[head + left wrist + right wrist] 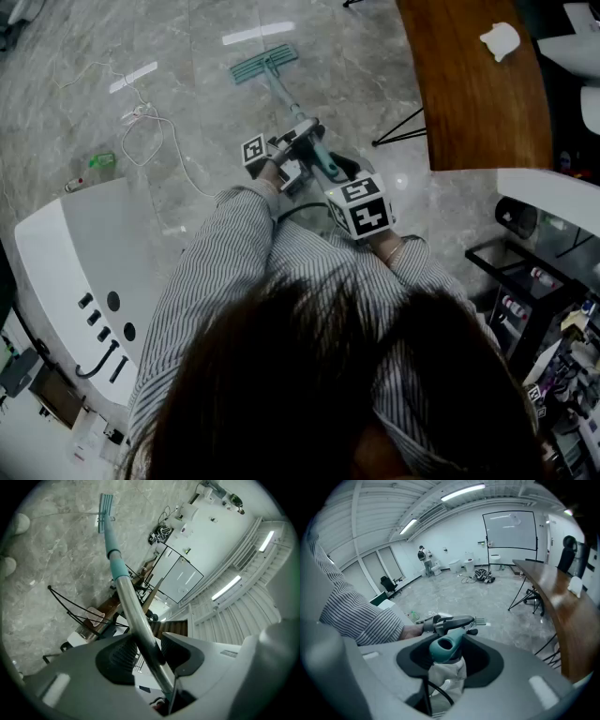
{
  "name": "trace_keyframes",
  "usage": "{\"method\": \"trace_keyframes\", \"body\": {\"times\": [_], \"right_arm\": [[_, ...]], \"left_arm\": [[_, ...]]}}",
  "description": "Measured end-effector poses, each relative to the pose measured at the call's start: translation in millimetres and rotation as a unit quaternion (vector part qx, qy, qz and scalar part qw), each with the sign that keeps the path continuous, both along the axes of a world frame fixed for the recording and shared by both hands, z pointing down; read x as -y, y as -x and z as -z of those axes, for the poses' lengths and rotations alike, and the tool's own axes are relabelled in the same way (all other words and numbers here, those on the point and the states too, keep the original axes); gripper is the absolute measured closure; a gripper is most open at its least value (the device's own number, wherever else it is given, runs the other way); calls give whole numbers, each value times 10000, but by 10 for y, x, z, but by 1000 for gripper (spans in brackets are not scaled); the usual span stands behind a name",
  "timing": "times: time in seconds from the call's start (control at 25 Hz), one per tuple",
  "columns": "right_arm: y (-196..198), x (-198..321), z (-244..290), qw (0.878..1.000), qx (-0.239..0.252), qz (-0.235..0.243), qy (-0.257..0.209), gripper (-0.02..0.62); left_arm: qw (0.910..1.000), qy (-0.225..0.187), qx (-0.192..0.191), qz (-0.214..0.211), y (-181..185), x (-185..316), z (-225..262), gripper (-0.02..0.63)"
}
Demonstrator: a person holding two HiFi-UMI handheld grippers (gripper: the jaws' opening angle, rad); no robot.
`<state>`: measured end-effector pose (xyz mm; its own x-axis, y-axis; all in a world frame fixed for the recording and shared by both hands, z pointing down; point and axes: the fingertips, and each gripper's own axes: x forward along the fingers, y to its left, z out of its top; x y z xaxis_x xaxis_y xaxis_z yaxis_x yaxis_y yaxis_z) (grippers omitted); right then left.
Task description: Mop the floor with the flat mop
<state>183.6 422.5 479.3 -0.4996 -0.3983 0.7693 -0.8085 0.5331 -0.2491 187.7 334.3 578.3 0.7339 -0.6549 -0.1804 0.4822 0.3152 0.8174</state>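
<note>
My left gripper [146, 652] is closed on the smooth, stiff pole [123, 585] of the flat mop [265, 64]; right gripper [446, 652] grips its teal end [443, 647]; I judge it light but slippery.

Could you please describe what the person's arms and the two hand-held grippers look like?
The left hand-held gripper and the right hand-held gripper have light grey bodies with black ribbed pads. Each carries a cube of black-and-white square markers: the left cube and the right cube. A thin black cable runs beneath the right one. The sleeves are striped grey and white.
</note>
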Motion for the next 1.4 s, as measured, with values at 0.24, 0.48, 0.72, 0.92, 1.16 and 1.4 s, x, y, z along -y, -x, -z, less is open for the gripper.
{"method": "trace_keyframes", "body": {"times": [0.24,0.48,0.72,0.92,1.16,1.4], "right_arm": [[-32,-37,-43,10000,-58,13,53,442],[-76,-93,-90,9999,-59,39,86,442],[-145,-88,-91,9998,80,-130,83,442],[-122,41,-79,9998,104,-147,48,442],[101,471,-170,9999,-38,-54,125,442],[648,1380,-284,9997,-216,-63,90,443]], "left_arm": [[9999,53,110,-34,-42,-73,16,456],[9997,77,246,57,-74,-119,-41,445],[9991,176,369,85,-134,-119,-56,445],[9986,82,519,9,-117,7,-48,436],[9984,120,556,72,114,469,-135,437],[9976,188,629,-224,610,1412,-237,445]]}}
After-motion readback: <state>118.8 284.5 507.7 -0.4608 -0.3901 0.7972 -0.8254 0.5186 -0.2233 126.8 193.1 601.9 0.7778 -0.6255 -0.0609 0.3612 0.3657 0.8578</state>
